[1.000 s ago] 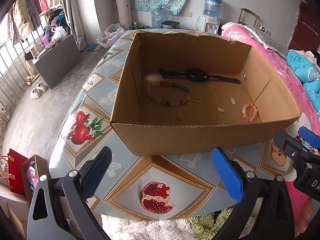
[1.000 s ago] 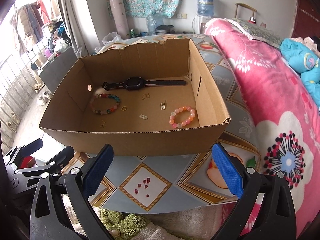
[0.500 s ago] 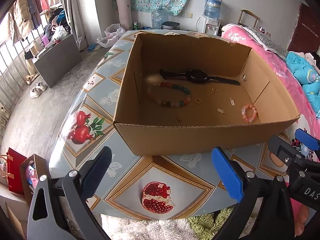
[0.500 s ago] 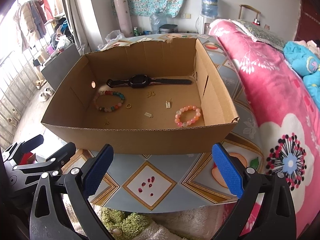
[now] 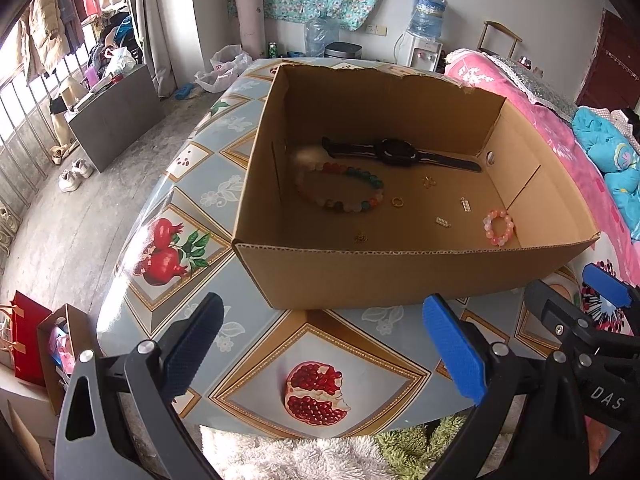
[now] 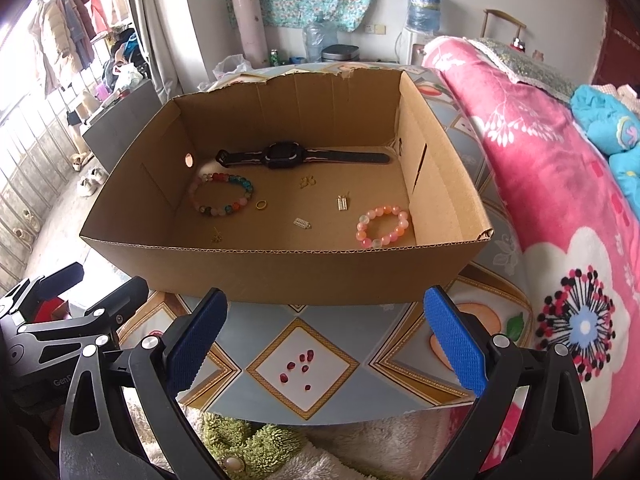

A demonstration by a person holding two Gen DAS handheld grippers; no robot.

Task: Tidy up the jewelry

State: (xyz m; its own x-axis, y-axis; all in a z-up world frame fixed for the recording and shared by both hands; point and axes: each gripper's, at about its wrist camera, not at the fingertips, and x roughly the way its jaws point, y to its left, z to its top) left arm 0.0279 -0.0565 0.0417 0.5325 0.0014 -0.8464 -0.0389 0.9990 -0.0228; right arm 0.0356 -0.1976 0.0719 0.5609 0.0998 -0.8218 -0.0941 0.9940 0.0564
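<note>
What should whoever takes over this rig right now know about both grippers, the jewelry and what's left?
Left gripper: open, empty, short of the cardboard box.
Right gripper: open, empty, also before the box.
In the box: black watch at the back, multicolor bead bracelet on the left, pink bead bracelet on the right, gold ring and small charms between.
Done: nothing gripped.
Left: all sorting; where pieces go isn't visible.
</note>
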